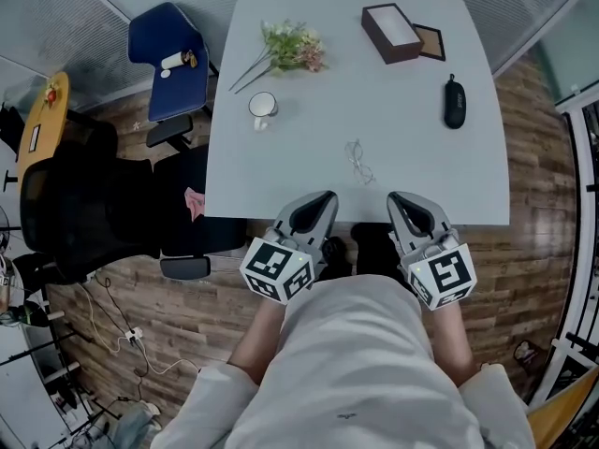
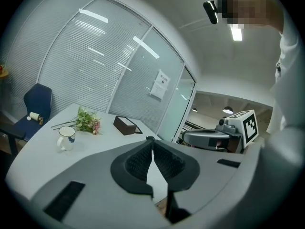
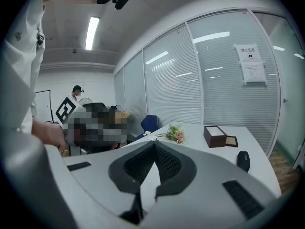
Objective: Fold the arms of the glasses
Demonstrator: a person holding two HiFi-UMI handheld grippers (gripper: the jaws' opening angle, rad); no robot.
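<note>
A pair of thin wire-framed glasses (image 1: pixel 358 162) lies on the pale grey table (image 1: pixel 421 166), near its front edge, arms spread. My left gripper (image 1: pixel 325 197) hovers at that edge, just to the near left of the glasses, and its jaws meet at the tips with nothing between them (image 2: pixel 151 140). My right gripper (image 1: pixel 398 198) sits just to the near right of the glasses, also shut and empty (image 3: pixel 154 142). Neither gripper touches the glasses. In both gripper views the jaws hide the glasses.
On the table stand a white mug (image 1: pixel 263 108), a bunch of flowers (image 1: pixel 290 50), an open brown box (image 1: pixel 391 32) with its lid (image 1: pixel 430 42) beside it, and a black glasses case (image 1: pixel 454 102). A blue chair (image 1: pixel 168 59) and a black office chair (image 1: pixel 84 204) stand left of the table.
</note>
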